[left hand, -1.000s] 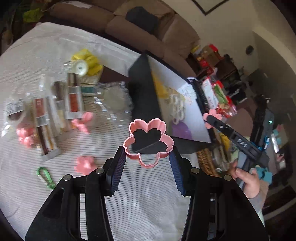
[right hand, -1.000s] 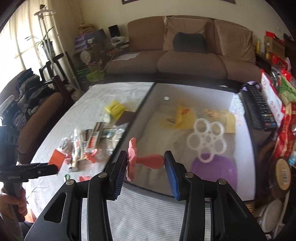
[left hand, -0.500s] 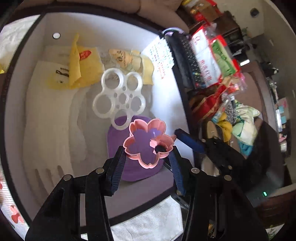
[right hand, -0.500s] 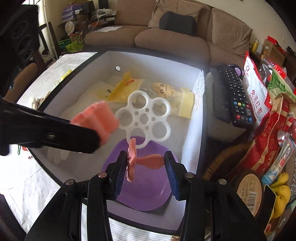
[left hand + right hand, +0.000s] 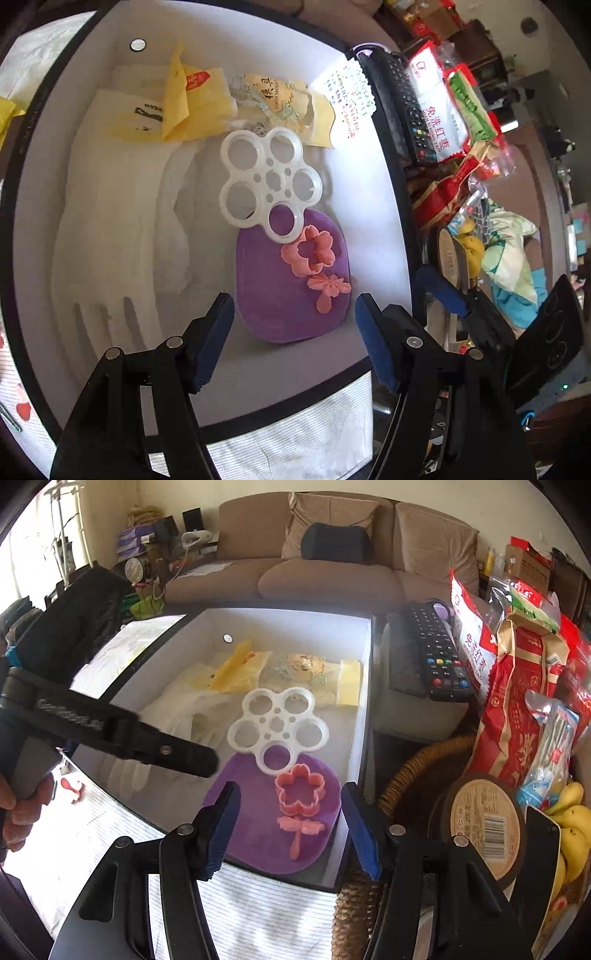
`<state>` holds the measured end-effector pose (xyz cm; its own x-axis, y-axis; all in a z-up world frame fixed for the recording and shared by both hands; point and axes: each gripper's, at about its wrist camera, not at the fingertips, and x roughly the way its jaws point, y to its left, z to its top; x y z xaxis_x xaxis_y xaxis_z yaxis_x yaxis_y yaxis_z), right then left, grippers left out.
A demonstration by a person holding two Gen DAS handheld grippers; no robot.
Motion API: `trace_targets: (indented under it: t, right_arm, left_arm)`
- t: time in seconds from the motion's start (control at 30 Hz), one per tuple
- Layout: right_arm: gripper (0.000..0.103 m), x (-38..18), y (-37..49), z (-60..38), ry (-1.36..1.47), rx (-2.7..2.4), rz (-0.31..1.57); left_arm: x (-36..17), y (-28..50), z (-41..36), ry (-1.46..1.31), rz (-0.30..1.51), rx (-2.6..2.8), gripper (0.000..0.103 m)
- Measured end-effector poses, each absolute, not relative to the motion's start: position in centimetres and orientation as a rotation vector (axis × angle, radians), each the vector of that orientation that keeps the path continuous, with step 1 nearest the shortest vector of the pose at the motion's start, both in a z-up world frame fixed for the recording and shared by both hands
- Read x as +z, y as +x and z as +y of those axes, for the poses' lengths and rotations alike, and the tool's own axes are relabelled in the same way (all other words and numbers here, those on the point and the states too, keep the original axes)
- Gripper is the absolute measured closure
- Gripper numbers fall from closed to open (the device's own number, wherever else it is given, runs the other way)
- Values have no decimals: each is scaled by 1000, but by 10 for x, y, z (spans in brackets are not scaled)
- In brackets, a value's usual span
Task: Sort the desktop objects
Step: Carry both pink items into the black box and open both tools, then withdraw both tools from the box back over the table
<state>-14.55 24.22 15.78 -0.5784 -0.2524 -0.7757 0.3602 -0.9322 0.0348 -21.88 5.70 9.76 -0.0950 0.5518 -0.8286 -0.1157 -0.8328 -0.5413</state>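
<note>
1. My left gripper (image 5: 294,341) has its jaws apart with nothing between them, low in the left wrist frame, above the near end of the white box (image 5: 369,236).
2. My right gripper (image 5: 290,825) is likewise spread and empty, at the bottom centre of its own frame, facing the same box.
3. The pink flower cutter (image 5: 308,256) lies just right of centre in the left view, resting on the purple lid (image 5: 280,299); in the right view it sits at centre, just above my blue pads.
4. The pink flower stamp (image 5: 328,288) lies just below the cutter, touching or nearly touching it, stem pointing toward the frame bottom.
5. I judge both pink pieces lie together because they match, so this deposit looks done.
6. The white flower tray (image 5: 269,184) overlaps the lid's upper edge, with yellow packets (image 5: 192,107) toward the upper left.
7. More pink pieces (image 5: 72,786) show on the striped cloth at the left edge of the right view, likely my next pick.
</note>
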Motion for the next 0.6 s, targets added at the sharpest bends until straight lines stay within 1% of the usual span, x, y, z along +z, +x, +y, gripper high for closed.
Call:
trace_targets:
  t: [0.1,0.4,0.43,0.47,0.53,0.57,0.6]
  right_arm:
    - [44,161,-140,239,1211,-2499,121]
    - [43,164,-125,225,1234,-2499,100]
    - [43,164,-125,224,1233,-2488,91]
    - [43,164,-122,222,1232,-2484,88]
    - [43,167,-117,217,1228,-2485,94]
    - [42,169,-113,215,1225,-2484,92]
    - [35,171,-110,213,1221,-2484,86]
  left_arm:
    - [109,-209,45,-1728,-481,2000,37]
    - [133,-182,20,-1709,-414,2139,37]
    - [135,-178,16,-1703,-399,2158,36]
    - [137,-174,14,-1696,-373,2185,27]
    - [142,-164,10,-1680,-319,2240,17]
    - [144,-159,7,-1675,-300,2261,12]
    - [144,-155,5,-1674,-283,2276,8]
